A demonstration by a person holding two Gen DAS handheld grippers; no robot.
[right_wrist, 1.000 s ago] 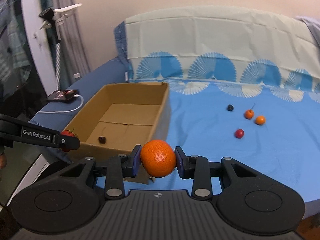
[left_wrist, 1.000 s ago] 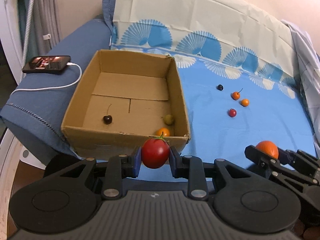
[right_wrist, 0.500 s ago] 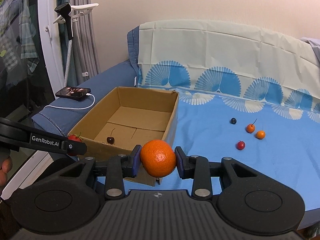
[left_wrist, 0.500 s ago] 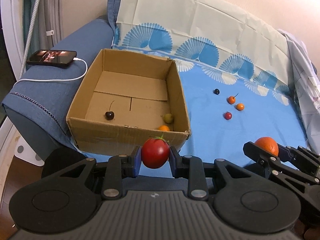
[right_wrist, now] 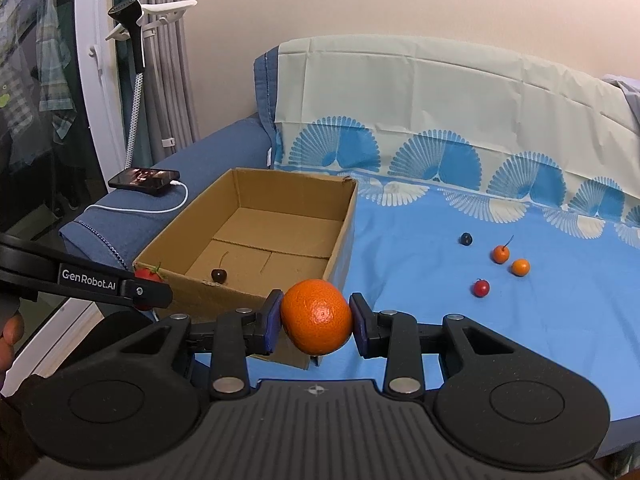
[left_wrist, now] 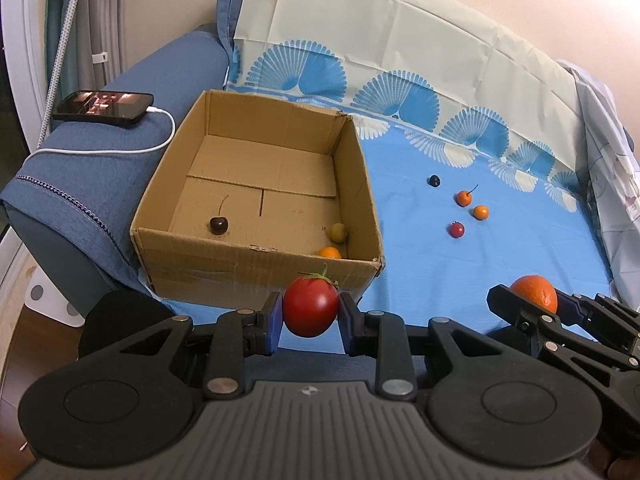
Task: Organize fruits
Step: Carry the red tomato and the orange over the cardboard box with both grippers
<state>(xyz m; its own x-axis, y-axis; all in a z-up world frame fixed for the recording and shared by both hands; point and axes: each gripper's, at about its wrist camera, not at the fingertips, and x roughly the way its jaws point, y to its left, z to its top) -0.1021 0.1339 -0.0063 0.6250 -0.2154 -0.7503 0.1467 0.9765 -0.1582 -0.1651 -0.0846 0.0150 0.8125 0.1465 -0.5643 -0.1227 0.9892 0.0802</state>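
Observation:
My left gripper [left_wrist: 310,316] is shut on a red tomato [left_wrist: 311,306], held in front of the near wall of an open cardboard box [left_wrist: 256,266]. The box holds a dark cherry [left_wrist: 219,225], a yellow-green fruit [left_wrist: 338,232] and a small orange fruit [left_wrist: 329,253]. My right gripper [right_wrist: 316,320] is shut on an orange mandarin [right_wrist: 316,316], near the box's front right corner [right_wrist: 304,356]. It also shows in the left wrist view [left_wrist: 534,300]. Several small fruits lie on the blue sheet: a dark one [left_wrist: 434,181], two orange ones [left_wrist: 464,198] [left_wrist: 480,212] and a red one [left_wrist: 457,230].
A phone [left_wrist: 104,103] with a white charging cable [left_wrist: 120,150] lies on the blue sofa arm left of the box. A patterned cloth covers the sofa back [left_wrist: 400,40]. A garment steamer on a stand [right_wrist: 134,40] is at far left.
Both grippers have risen and pulled back a little, so the box and fruits sit farther away and lower. Both still hold their fruit.

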